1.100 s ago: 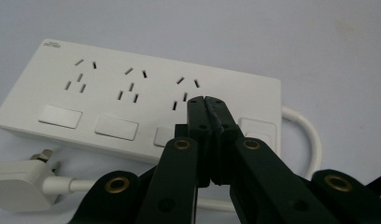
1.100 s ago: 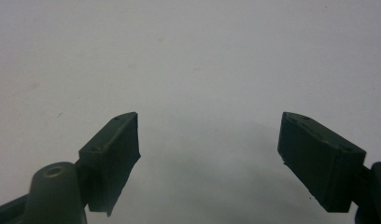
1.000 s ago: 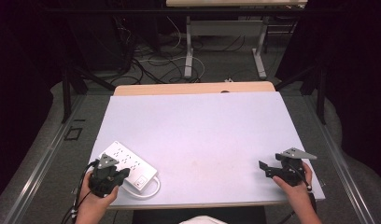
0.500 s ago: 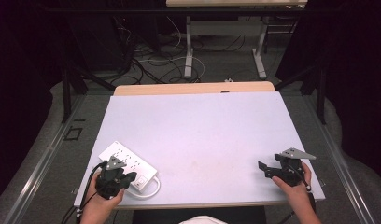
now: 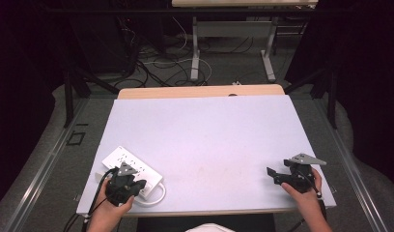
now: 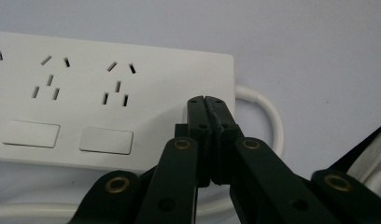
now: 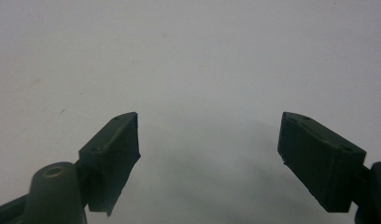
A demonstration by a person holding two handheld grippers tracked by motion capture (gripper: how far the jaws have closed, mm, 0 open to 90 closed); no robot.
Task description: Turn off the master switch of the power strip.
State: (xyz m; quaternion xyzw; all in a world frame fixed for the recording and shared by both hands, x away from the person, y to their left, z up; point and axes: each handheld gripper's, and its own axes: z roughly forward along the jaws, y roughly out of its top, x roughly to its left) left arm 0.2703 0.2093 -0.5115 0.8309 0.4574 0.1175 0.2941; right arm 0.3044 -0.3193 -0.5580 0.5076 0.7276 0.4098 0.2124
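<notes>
We hold our left gripper [image 5: 137, 184] low at the near left, jaws pressed together. Our right gripper [image 5: 274, 175] sits at the near right, jaws spread wide apart.

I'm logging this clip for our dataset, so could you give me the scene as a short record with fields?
surface: pale grey table top
object: white plastic power strip with white cable, at the table's near left corner
left gripper: black jaws shut, empty, tips over the strip's cable end
right gripper: black jaws wide open, empty, over bare table near the right edge
contact: cannot tell whether the left tips touch the strip
</notes>
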